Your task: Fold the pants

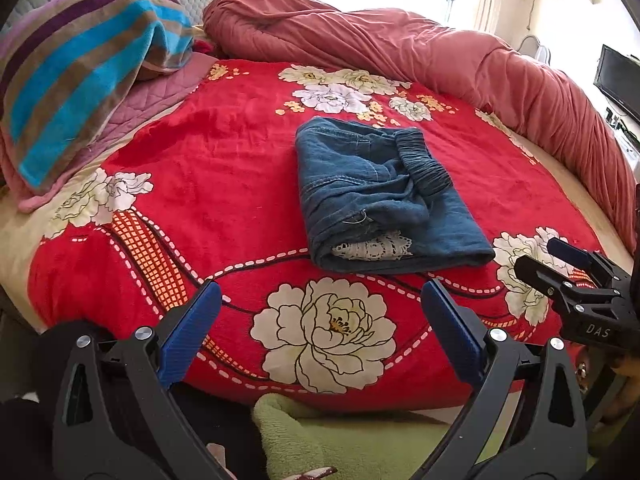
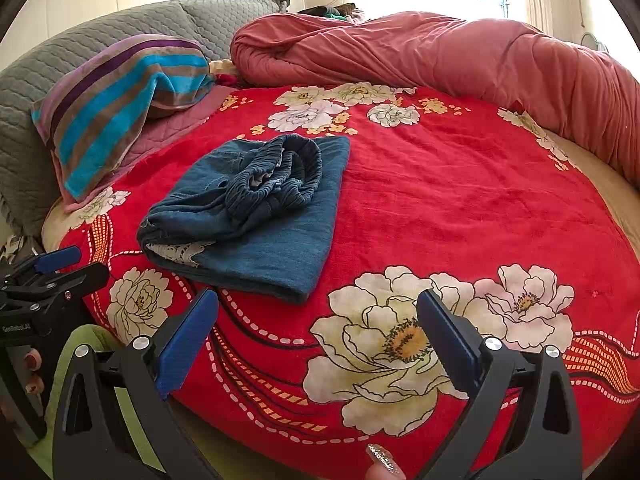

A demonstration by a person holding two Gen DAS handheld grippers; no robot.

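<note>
Left tongs [image 1: 320, 312]: spread wide, empty, held off the near edge of the bed. Right tongs [image 2: 318, 320]: likewise spread and empty, just right of the left pair. Pants [image 1: 384, 196]: blue denim, lying mid-bed on the red floral blanket [image 1: 224, 184], folded into a compact rectangle, waistband bunched on top. Judged folded; at most neatening remains. Far side: pink quilt [image 1: 400, 44], rolled.

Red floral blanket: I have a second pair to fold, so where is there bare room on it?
The widest free patch on the red floral blanket lies right of the folded pants, up to the pink duvet. A narrower strip lies between the pants and the near edge. The left is crowded by the striped towel.
</note>
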